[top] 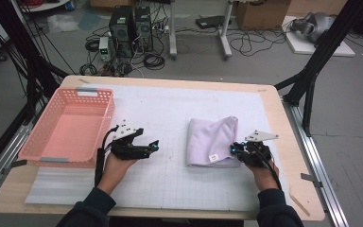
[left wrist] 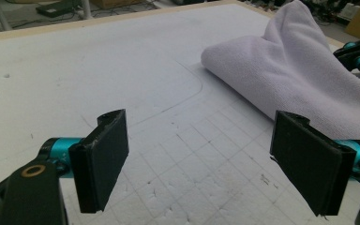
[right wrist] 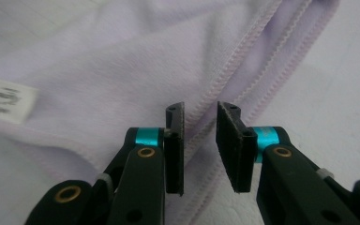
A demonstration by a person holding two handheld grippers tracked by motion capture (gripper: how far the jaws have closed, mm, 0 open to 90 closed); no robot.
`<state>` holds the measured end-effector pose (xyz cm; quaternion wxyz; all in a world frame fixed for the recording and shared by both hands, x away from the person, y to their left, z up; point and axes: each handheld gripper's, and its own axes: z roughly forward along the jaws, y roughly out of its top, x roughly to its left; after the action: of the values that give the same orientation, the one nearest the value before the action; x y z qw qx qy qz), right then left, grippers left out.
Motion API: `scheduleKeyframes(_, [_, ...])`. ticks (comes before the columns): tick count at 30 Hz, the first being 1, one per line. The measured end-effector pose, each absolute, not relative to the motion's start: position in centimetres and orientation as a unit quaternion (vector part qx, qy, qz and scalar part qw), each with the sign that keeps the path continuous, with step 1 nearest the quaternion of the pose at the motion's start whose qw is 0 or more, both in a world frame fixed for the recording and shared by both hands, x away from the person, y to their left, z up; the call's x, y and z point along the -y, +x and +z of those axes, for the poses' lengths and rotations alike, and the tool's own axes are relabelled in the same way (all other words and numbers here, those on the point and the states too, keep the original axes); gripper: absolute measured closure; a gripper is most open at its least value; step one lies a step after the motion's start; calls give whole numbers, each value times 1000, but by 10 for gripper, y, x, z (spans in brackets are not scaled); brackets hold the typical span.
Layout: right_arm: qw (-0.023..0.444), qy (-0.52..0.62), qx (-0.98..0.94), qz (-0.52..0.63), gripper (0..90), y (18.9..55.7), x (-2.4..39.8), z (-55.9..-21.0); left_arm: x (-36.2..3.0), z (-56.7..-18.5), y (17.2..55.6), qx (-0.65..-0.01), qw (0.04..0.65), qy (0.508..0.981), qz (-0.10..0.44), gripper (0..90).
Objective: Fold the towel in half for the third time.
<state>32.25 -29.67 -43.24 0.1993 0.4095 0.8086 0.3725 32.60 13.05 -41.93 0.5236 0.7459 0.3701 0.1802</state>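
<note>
Towel (top: 212, 141), soft and pale purple, lies folded on the white mat (top: 170, 113) of the surface, a bit to the right of the middle. Its little tag (top: 213, 158) sits near the front edge. The right claw (top: 237, 149) is down at the towel's front right corner. In the right gripper view its jaws stand narrow, with a small gap left, and the stitched hem (right wrist: 225, 84) runs up right between them. It looks like the claw is there to pinch that hem, because a corner is the easy place to lift a folded cloth. I cannot tell if the pads press the cloth yet.

The left claw (top: 154, 145) is wide, with nothing in it, and it points at the towel from the left. Bare mat lies between them, so it has lots of room to slide over. The pink basket (top: 71, 124) sits well apart at the left edge, and its inside looks bare, maybe for the towel later.
</note>
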Motion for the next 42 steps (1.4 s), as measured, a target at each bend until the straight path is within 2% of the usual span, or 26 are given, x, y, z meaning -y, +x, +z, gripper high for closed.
scheduleKeyframes(2, [201,408,-811,368,884,322,298,-433,-132,-422,325,-373,522,746,180,207])
scheduleKeyframes(8, [234,410,-813,340,886,319,302,-427,-136,-424,324,-379,521,742,183,211])
scheduleKeyframes(9, [239,413,-811,339,870,318,304,-426,-137,-425,324,-379,520,743,183,211])
scheduleKeyframes(10, [252,419,-801,346,783,315,307,-422,-138,-425,324,-382,519,742,184,212])
scheduleKeyframes(13, [242,413,-785,393,707,310,311,-413,-140,-426,325,-387,519,740,182,212])
scheduleKeyframes(16, [223,406,-784,413,665,309,308,-411,-140,-427,325,-386,518,741,182,212])
scheduleKeyframes(17, [197,410,-790,412,605,312,301,-416,-140,-427,325,-386,517,742,183,212])
scheduleKeyframes(18, [187,416,-793,404,583,315,298,-421,-140,-427,325,-386,516,743,184,212])
scheduleKeyframes(20, [182,420,-797,395,586,317,295,-425,-140,-428,324,-387,515,742,183,212])
scheduleKeyframes(22, [174,412,-811,378,750,320,291,-434,-140,-428,324,-388,515,742,182,213])
scheduleKeyframes(23, [174,412,-811,378,750,320,291,-434,-140,-428,324,-387,515,743,182,213])
scheduleKeyframes(24, [185,401,-816,374,852,317,292,-429,-141,-429,324,-389,515,742,181,214])
scheduleKeyframes(29, [210,413,-815,347,860,308,305,-413,-141,-429,325,-389,514,743,179,215])
scheduleKeyframes(31, [206,425,-818,329,860,307,307,-411,-141,-429,325,-391,514,742,181,215])
scheduleKeyframes(32, [185,439,-827,300,847,309,309,-413,-141,-429,325,-392,514,741,180,215])
scheduleKeyframes(33, [184,440,-826,300,805,309,309,-414,-141,-429,325,-393,514,741,180,216])
scheduleKeyframes(34, [184,440,-826,300,805,309,309,-414,-141,-429,325,-393,514,741,180,216])
scheduleKeyframes(35, [196,439,-819,313,680,311,308,-412,-141,-429,325,-393,514,741,181,216])
scheduleKeyframes(37, [214,434,-808,337,567,315,306,-405,-142,-429,325,-393,514,741,181,216])
scheduleKeyframes(40, [224,421,-802,360,530,321,301,-398,-143,-429,325,-394,514,740,182,217])
scheduleKeyframes(42, [246,396,-799,380,478,336,289,-389,-143,-429,325,-395,514,739,182,217])
